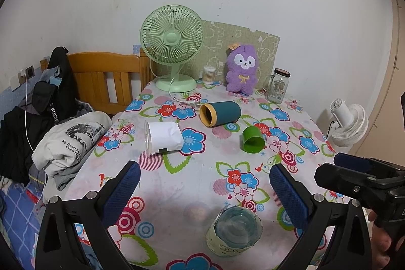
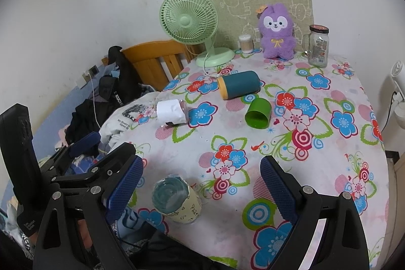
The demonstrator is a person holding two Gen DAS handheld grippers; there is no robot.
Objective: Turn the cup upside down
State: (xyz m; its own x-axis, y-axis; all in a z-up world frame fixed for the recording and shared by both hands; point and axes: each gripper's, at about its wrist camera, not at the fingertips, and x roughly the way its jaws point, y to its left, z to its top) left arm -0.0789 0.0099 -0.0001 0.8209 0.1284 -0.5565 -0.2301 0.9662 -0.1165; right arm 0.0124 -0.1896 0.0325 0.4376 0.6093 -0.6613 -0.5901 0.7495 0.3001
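A clear glass cup with a pale yellow printed sleeve [image 1: 234,232] stands upside down near the table's front edge, its base up. It also shows in the right wrist view [image 2: 177,199]. My left gripper [image 1: 205,191] is open and empty, its blue pads either side of and just behind that cup. My right gripper [image 2: 201,184] is open and empty, to the cup's right. Three cups lie on their sides further back: a white paper-wrapped one [image 1: 164,137], a teal one with a yellow rim [image 1: 220,113], and a green one [image 1: 253,139].
The floral tablecloth [image 1: 177,181] covers the table. At the back stand a green fan [image 1: 173,47], a purple plush [image 1: 243,68], a glass jar [image 1: 278,85] and a swab box [image 1: 209,75]. Clothes [image 1: 68,143] and a wooden bed frame [image 1: 106,77] lie left. A white fan [image 1: 349,122] is right.
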